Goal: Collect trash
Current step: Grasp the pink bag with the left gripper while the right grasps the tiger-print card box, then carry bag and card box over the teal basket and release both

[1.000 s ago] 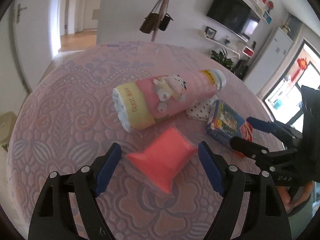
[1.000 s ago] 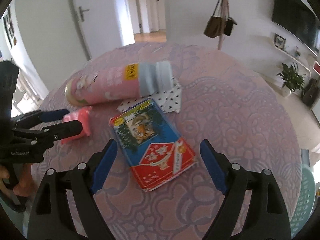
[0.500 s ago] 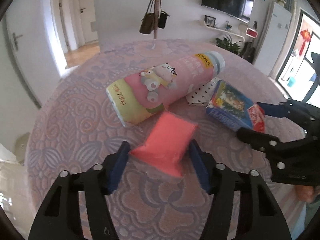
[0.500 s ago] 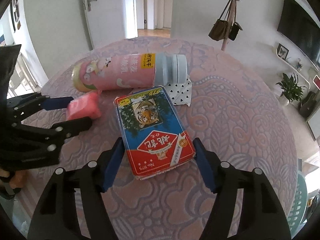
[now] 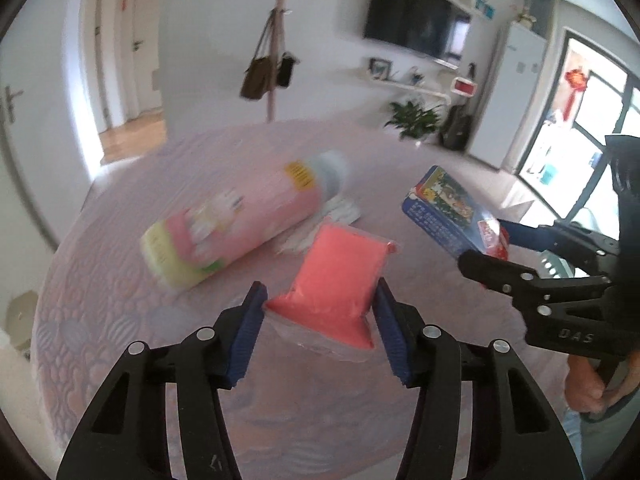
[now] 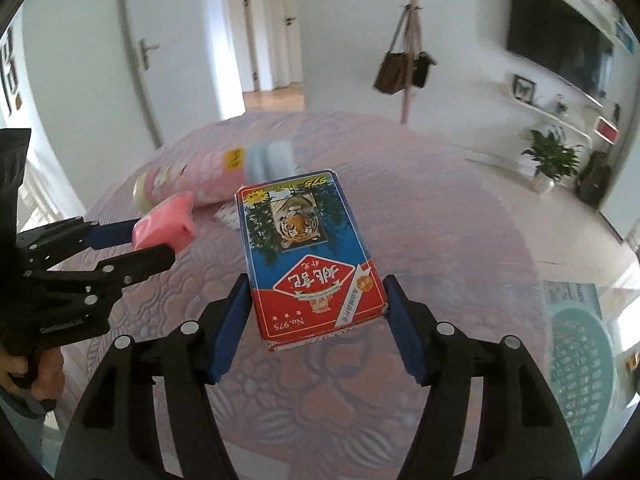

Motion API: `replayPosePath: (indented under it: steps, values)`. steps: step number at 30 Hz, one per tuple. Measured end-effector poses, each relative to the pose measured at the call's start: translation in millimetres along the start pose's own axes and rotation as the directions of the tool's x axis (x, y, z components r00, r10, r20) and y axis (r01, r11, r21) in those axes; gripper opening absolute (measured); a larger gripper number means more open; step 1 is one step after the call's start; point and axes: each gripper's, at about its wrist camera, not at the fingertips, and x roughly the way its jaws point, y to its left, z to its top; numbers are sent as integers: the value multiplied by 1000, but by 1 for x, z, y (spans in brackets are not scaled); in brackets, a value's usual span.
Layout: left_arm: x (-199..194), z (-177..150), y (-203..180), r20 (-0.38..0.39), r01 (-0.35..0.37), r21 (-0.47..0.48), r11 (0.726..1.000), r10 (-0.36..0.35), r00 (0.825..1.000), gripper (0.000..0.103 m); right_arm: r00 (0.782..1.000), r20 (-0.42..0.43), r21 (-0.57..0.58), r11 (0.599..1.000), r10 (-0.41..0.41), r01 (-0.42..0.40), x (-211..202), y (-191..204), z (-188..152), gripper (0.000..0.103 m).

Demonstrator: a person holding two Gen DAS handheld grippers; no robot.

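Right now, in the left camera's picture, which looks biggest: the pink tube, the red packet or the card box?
1. Pink tube.
2. Red packet, though it sits nearest the camera, so unsure.
3. Card box.

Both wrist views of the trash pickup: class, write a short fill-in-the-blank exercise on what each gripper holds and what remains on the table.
1. The left gripper is shut on the ____ packet.
2. The right gripper holds a card box showing a ____.
3. The pink canister lies on its ____ on the table.

Missing words: pink; tiger; side
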Motion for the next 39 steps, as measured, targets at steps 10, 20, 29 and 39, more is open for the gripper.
replayPosePath:
  steps: [10, 20, 29, 39]
  values:
    - [12, 43, -84, 51, 183, 63, 981, -186, 981, 52, 975, 125, 153, 975, -183, 164, -78, -85, 0, 62]
    - [52, 72, -178, -2, 308, 156, 938, -312, 950, 52, 934, 97, 350, 890, -343, 291, -122, -187, -35, 62]
    - [100, 75, -257, -122, 375, 250, 893, -355, 927, 52, 934, -55, 552, 769, -353, 323, -114, -269, -87, 62]
    - [137, 62, -302, -230, 408, 282, 869, -351, 908, 55, 942, -158, 665, 673, -297, 324, -94, -313, -132, 64]
